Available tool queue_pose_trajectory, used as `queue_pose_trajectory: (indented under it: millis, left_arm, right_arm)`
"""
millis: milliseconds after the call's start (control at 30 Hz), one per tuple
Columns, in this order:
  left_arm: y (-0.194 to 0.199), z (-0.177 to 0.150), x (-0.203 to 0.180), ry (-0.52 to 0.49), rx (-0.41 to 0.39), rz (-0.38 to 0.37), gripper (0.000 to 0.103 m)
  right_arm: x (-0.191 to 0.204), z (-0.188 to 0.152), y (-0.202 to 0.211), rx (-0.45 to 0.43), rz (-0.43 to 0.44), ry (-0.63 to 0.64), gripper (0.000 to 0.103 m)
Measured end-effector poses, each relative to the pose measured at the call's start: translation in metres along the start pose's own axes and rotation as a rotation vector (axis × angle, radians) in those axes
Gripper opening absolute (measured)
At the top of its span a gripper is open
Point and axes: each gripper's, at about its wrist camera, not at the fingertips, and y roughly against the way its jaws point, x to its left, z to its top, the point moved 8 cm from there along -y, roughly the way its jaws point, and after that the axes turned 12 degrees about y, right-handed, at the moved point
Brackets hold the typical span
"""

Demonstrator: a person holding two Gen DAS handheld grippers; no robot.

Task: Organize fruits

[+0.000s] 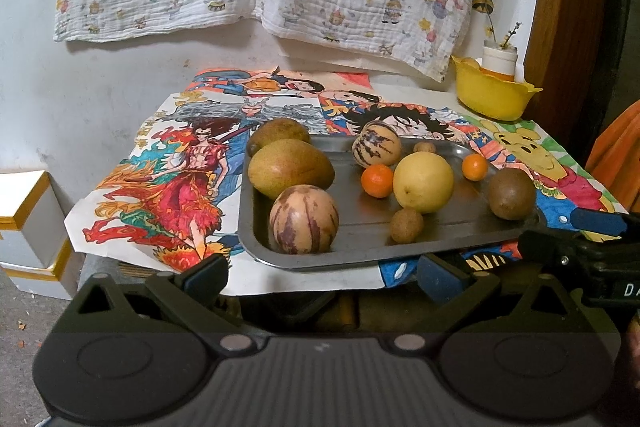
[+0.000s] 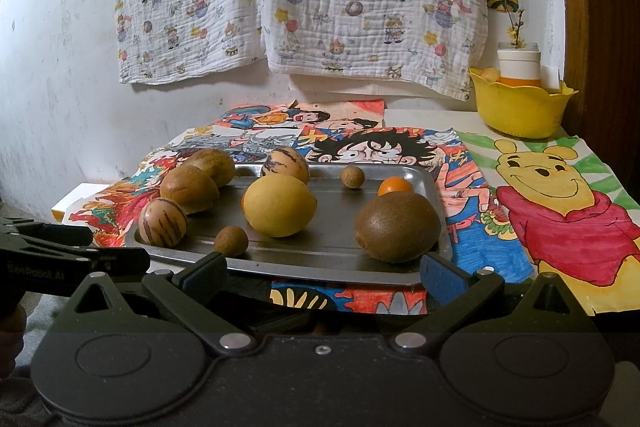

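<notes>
Steel tray (image 1: 360, 251) lies near the table's front edge, its near rim just ahead of both grippers. Left gripper (image 1: 322, 277) and right gripper (image 2: 323, 273) hang wide open, empty. Bare tray floor runs along the near rim. Lemon (image 2: 279, 205) hides most of one tangerine; kiwi (image 2: 396, 227) covers the other (image 2: 394, 185).

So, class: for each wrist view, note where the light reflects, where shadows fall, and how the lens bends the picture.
Left wrist view: the metal tray carries soft reflections under the lemon, corners darken, and the wall bows with fisheye distortion. Right wrist view: dull sheen on the tray, shadow beside the kiwi, straight edges curve near the frame, and the gripper looks dim.
</notes>
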Motion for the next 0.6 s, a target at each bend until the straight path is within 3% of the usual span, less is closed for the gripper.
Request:
queue_pose_trajectory:
  millis: [600]
  left_arm:
    - [0.0019,0.0029,-0.0009,0.009,0.001,-0.01,0.102]
  right_arm:
    - [0.0006,0.0005,-0.0004,0.001,-0.001,-0.001,0.102]
